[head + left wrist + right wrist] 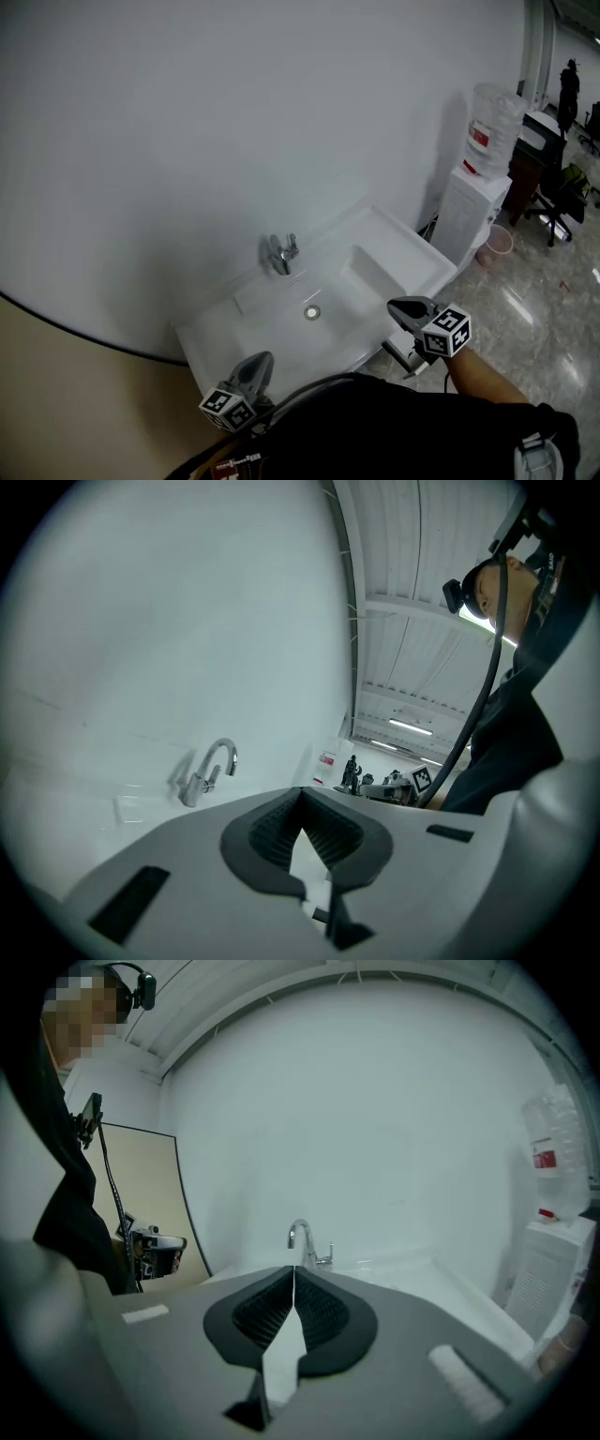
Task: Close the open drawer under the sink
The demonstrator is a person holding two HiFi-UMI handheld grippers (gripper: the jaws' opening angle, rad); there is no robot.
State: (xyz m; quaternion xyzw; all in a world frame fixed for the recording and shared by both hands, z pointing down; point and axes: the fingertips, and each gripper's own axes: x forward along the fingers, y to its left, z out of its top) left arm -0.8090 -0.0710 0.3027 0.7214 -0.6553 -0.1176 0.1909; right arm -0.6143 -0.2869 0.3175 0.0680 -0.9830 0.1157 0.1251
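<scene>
Pinching shut on nothing, the left tongs point(263, 359) sit by the front left corner of the white sink point(380, 234), tips pressed together. The right tongs point(394, 306) are shut and empty too, and they sit by the sink's front right corner. Both point at the shiny tap point(281, 253) at the back of the sink, by the big white wall point(234, 112). The drawer under the sink is hidden by the sink top and the person's dark clothes. A water cooler point(473, 211) stands just right of the sink.
</scene>
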